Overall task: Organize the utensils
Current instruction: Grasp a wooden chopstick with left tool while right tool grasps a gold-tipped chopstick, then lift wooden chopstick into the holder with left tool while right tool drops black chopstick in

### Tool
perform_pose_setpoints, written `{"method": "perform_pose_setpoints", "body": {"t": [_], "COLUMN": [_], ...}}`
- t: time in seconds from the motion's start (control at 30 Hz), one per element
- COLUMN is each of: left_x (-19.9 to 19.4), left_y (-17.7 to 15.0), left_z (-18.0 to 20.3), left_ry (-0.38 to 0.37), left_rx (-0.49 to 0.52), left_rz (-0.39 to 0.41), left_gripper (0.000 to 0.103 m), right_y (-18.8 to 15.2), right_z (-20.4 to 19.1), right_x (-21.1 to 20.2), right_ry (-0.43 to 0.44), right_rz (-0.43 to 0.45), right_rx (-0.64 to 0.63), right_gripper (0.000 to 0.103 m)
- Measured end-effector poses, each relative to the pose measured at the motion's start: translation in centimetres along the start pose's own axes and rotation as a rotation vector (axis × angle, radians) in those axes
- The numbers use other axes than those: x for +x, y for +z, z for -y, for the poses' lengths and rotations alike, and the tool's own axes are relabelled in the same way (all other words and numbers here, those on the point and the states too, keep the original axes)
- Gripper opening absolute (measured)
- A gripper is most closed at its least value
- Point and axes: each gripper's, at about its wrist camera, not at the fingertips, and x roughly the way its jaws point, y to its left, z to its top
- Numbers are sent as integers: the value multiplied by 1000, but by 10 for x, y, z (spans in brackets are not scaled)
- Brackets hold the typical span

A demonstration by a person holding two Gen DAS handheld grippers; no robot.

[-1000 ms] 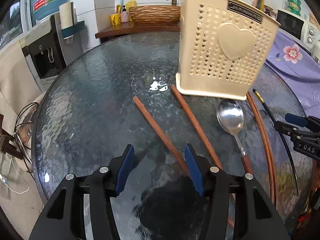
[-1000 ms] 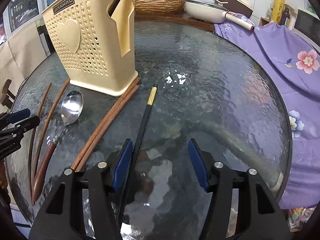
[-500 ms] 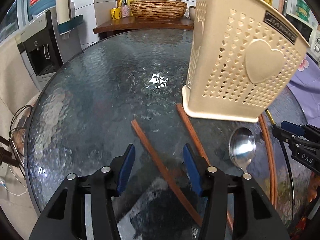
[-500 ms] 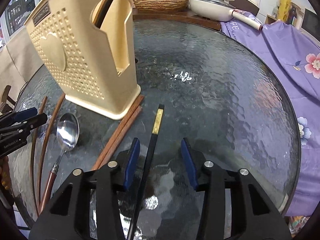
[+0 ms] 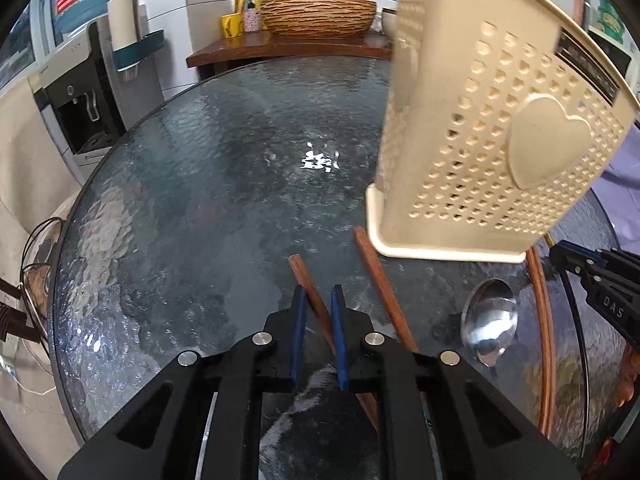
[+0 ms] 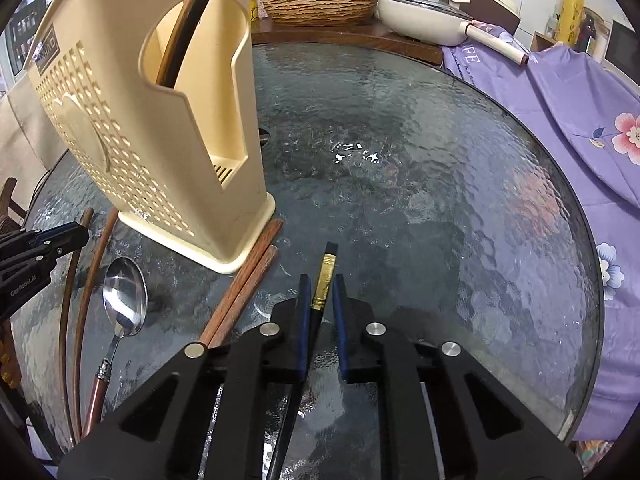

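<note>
Wooden chopstick point(image 5: 310, 292), lying on the textured glass table point(image 5: 180, 220), sits between the closing jaws of the left gripper point(image 5: 318, 300); the right gripper point(image 6: 320, 290) has clamped narrow on a black gold-banded chopstick point(image 6: 325, 280). Step in hand: the grasp. Next, judged: lift each stick and tip it into the cream perforated holder point(image 5: 500, 140). A spoon point(image 6: 124, 296) and more chopsticks point(image 6: 244, 284) lie beside it; a wooden counter with a basket-weave basin point(image 5: 316, 16) stands behind.
</note>
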Motion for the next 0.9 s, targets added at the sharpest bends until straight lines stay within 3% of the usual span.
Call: {"method": "perform_pose_setpoints", "body": {"t": [0.33, 0.5, 0.9], "left_x": [2, 0, -63], "left_y": [-2, -1, 3], "left_z": [13, 9, 9], "left_ry": [-9, -56, -114], "left_rx": [35, -11, -27], "left_rz": [2, 11, 182], "left_gripper": [12, 8, 7], "right_y": [-12, -15, -15], "right_z": [-2, 6, 18], "right_x": [-6, -11, -79], "right_ry": [12, 64, 82], "right_rz": [1, 19, 213], "right_rx": [-4, 39, 54], "right_gripper": [10, 8, 8]}}
